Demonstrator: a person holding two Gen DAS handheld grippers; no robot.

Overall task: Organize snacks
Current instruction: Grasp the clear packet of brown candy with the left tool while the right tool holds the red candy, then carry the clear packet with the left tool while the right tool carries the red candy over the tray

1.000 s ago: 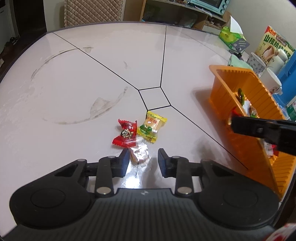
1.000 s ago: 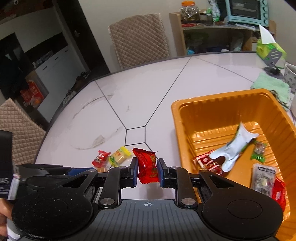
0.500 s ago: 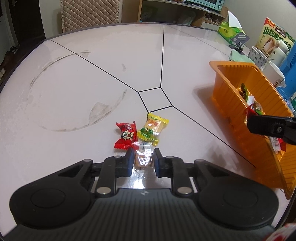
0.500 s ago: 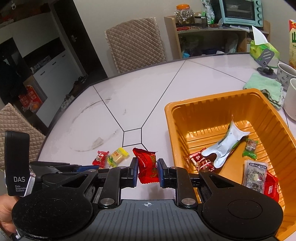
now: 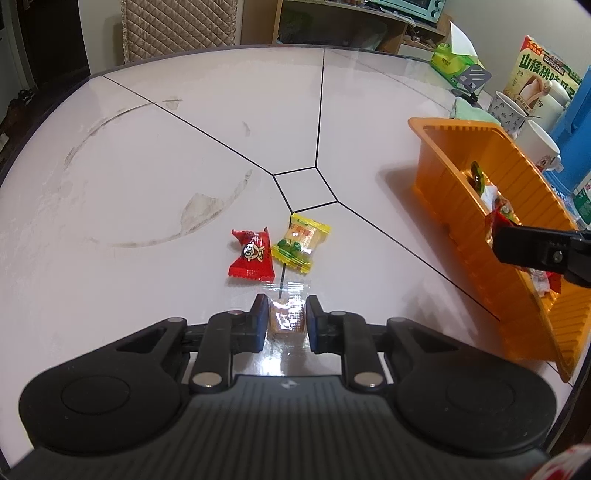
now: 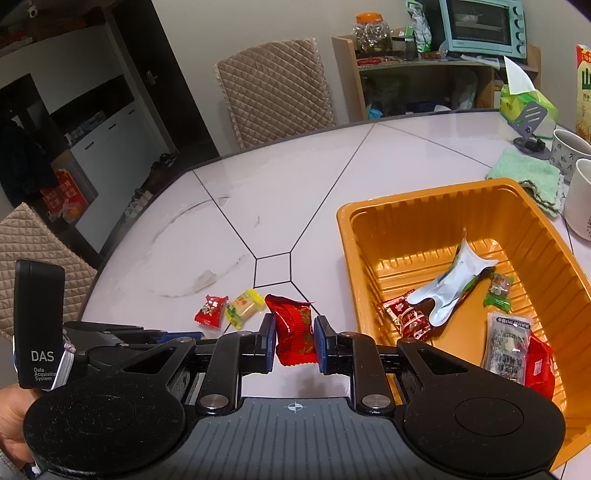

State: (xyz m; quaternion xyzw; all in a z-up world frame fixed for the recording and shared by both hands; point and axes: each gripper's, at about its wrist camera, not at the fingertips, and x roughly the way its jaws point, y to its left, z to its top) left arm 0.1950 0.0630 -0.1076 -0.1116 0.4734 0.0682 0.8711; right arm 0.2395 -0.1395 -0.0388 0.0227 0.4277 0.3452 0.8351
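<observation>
Left gripper [image 5: 286, 320] clenched on a clear-wrapped brown snack [image 5: 286, 318], a small squarish block. The crinkly transparent wrapper tail runs toward 12 o'clock, flat on the table [image 5: 147, 184], so its long axis is 6–12.

Right gripper [image 6: 294, 338] clenched on a red snack packet [image 6: 294, 334], glossy puffed foil with crimped ends. It stands upright between the pads, long axis 6–12, top seam toward 12. It hangs above the table, just at 9 o'clock of the orange bin [image 6: 345, 236].

Loose on the table, at 12 o'clock of the left gripper:
- red candy [image 5: 252, 254], twisted foil with a cartoon face print, long axis roughly 6–12
- yellow candy [image 5: 301, 243], pillow pack with a green print, touching or just beside the red one at its 3 o'clock, long axis tilted about 1–7

The bin is ribbed orange plastic, rectangular with a rolled rim. Inside it:
- white pouch [image 6: 452, 284]
- small green candy [image 6: 498, 290]
- red-and-white packet [image 6: 406, 314]
- clear speckled packet [image 6: 508, 341], lying on a red pack [image 6: 539, 365]

The table is glossy white, rounded, with thin black inlay lines meeting at a small centre quad, plus ring-shaped smudges at 10 o'clock.

Room, at 12 to 2 o'clock: quilted beige chairs [image 6: 273, 85], a wooden shelf with a teal toaster oven [image 6: 482, 26], a green tissue box [image 6: 526, 101], a green cloth [image 6: 524, 177] and mugs [image 6: 581, 195].
</observation>
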